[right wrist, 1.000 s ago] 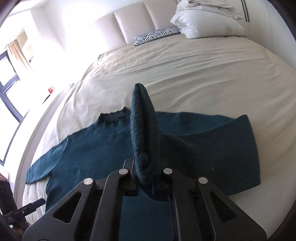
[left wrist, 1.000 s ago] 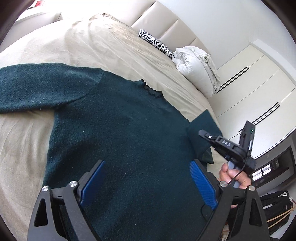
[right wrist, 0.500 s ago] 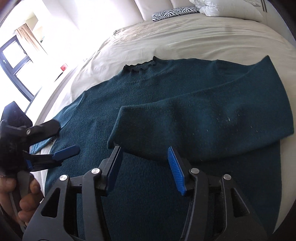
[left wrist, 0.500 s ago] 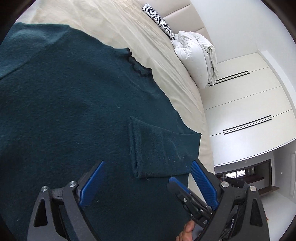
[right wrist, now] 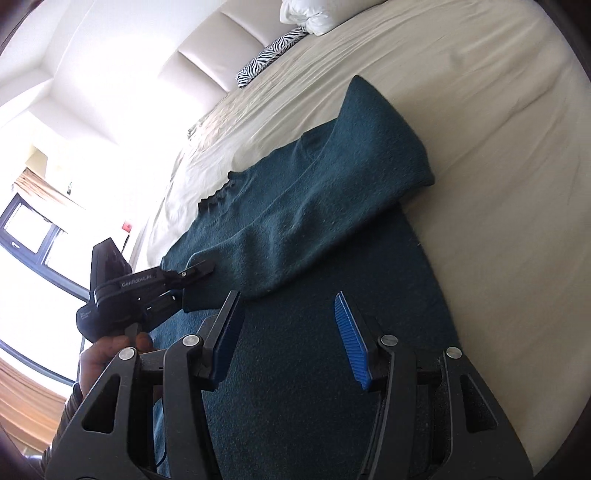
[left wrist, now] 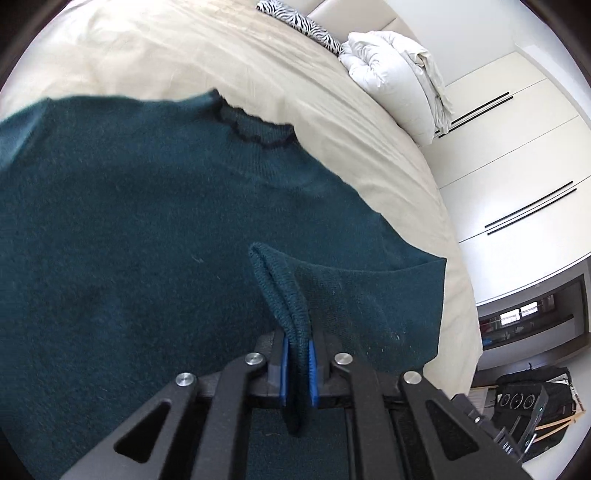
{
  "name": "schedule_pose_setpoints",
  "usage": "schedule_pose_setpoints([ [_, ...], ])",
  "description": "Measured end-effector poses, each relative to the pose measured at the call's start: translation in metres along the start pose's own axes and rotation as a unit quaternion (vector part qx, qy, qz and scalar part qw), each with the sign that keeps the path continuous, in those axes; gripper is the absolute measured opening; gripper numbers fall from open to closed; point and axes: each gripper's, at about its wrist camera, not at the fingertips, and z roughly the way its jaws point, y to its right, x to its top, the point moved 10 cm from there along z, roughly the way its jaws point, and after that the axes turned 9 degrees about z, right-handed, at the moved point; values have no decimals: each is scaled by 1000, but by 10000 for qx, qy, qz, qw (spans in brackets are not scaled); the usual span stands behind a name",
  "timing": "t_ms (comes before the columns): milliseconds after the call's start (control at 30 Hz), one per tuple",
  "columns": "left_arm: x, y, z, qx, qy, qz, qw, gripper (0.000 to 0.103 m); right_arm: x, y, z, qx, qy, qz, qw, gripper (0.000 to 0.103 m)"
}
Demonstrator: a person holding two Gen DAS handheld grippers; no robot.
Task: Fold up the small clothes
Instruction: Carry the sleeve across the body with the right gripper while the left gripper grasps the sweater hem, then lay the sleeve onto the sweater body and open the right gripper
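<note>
Cream-sheeted bed [left wrist: 332, 110], zebra-print cushion [left wrist: 299, 26] and white duvet [left wrist: 395, 74] near headboard; teal sweater [left wrist: 129, 229] spread flat on sheet, one sleeve [right wrist: 314, 206] folded across body; left gripper [left wrist: 296, 365] — clamped on sleeve cuff [left wrist: 284, 295]; right gripper [right wrist: 288, 332] — parted, gripping nothing, poised above sweater hem.

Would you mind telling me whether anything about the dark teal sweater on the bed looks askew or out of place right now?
Only the sleeve cuff stands out: it is pinched upright in the shut left gripper instead of lying flat on the dark teal knitted sweater. The open right gripper hovers above the sweater. No damage is visible.
</note>
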Motion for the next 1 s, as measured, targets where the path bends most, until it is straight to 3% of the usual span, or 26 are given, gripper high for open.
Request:
schedule_pose_setpoints([
  [100, 14, -23, -24, 437, 366, 170, 9982, 9, 33, 6, -11, -156, 284, 29, 9995, 50],
  [267, 21, -61, -38, 896, 576, 274, 9939, 9, 94, 17, -7, -383, 538, 115, 9978, 50],
  [433, 11, -78, -35, 888, 644, 217, 9937, 9, 136, 26, 16, -517, 386, 197, 9977, 49],
  [567, 18, -78, -56, 1048, 1161, 471, 9866, 9, 149, 30, 56, -719, 170, 306, 9968, 49],
  [667, 36, -80, -59, 1135, 1332, 468, 9835, 9, 147, 23, 78, -720, 97, 343, 9968, 49],
  [833, 27, -94, -40, 1151, 990, 382, 9877, 9, 142, 26, 100, -851, -23, 322, 9959, 49],
  [1000, 18, -92, -42, 1059, 973, 358, 9889, 10, 158, 22, 116, -821, 24, 299, 9962, 49],
])
